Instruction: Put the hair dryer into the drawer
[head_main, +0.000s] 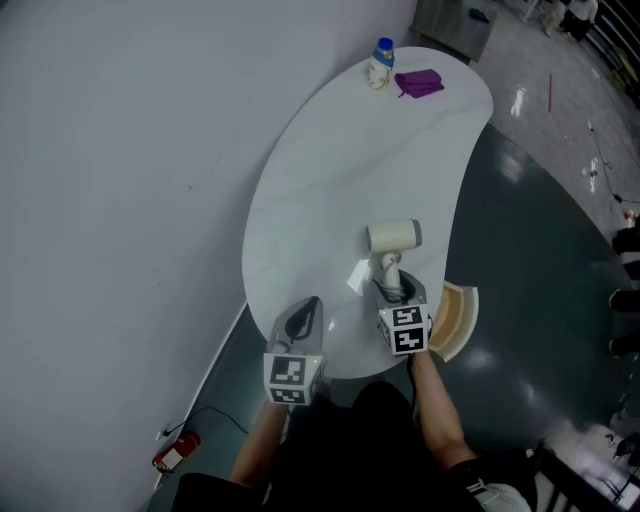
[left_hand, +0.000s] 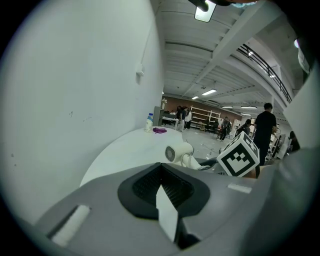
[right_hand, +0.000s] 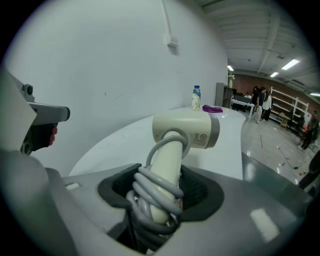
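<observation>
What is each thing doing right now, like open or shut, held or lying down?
hair dryer, held by its handle, cord wrapped round it.
right hand-held gripper, shut on the hair dryer.
left hand-held gripper, jaws together.
drawer, pulled open.
bottle, upright, capped.
purple cloth, crumpled.

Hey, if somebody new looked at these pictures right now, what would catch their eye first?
First, the cream hair dryer, its grey cord wound round the handle, gripped by the right gripper over the near end of the white curved table. Next, at the table's far end, a blue-capped bottle beside a purple cloth.
</observation>
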